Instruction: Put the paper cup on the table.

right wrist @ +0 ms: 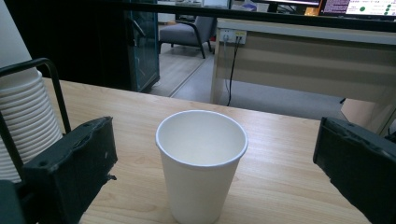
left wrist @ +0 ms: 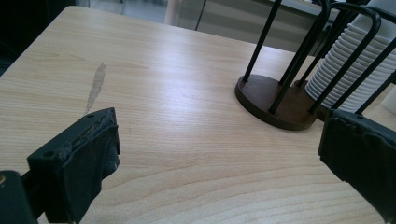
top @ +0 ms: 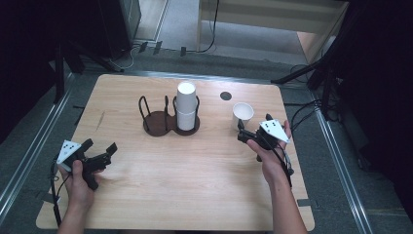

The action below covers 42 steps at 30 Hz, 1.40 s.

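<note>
A single white paper cup (top: pixel 242 113) stands upright and empty on the right of the wooden table (top: pixel 185 185). My right gripper (top: pixel 242 131) is just in front of it, open. In the right gripper view the cup (right wrist: pixel 201 161) stands between the two spread jaws, and neither jaw touches it. A dark brown two-bay cup rack (top: pixel 158 122) sits at mid-table. Its left bay is empty and its right bay holds a tall stack of white cups (top: pixel 186 106). My left gripper (top: pixel 102 145) rests open at the table's left front, aimed toward the rack (left wrist: pixel 280 100), with nothing between its jaws.
A small grey round disc (top: pixel 225 95) is set in the tabletop behind the single cup. A pale scuff (left wrist: pixel 95 86) marks the wood at the left. Black stands and cables flank the table, and a desk stands beyond its far edge.
</note>
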Each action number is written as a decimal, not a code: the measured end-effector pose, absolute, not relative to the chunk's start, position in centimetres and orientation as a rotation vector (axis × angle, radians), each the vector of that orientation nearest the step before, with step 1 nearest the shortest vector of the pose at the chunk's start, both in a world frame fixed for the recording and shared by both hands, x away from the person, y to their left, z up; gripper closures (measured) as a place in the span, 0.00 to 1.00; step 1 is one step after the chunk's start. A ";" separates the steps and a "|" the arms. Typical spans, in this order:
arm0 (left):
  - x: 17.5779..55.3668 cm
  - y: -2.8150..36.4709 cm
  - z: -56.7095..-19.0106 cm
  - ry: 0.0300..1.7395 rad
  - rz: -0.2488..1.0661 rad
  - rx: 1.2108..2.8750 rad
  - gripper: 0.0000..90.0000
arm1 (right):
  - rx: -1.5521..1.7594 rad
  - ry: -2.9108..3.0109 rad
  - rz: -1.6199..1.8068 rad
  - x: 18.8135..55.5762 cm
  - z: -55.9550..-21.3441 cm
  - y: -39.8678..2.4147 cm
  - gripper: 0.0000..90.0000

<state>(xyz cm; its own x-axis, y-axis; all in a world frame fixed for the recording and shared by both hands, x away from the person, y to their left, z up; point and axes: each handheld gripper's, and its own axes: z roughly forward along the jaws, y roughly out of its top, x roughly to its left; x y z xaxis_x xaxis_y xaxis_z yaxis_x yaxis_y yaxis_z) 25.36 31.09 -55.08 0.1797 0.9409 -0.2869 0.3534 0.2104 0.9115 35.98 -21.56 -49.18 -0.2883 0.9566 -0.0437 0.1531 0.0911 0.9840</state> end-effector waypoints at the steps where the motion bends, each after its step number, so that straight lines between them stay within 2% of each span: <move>1: 25.4 31.1 -55.1 1.378 0.672 1.346 0.00 | 1.127 1.575 1.284 35.8 -49.1 -21.7 0.00; 42: 25.3 31.0 -55.1 1.371 0.671 1.361 0.00 | 1.212 1.533 1.238 28.5 -52.2 -29.4 0.00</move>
<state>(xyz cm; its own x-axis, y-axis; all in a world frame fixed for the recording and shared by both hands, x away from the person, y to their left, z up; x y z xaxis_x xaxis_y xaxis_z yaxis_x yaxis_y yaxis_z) 25.33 30.98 -55.12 0.1882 0.9419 -0.2781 0.3578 0.1980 0.9126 28.47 -29.42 -52.23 -0.2162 0.9762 -0.0181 0.1880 0.0598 0.9804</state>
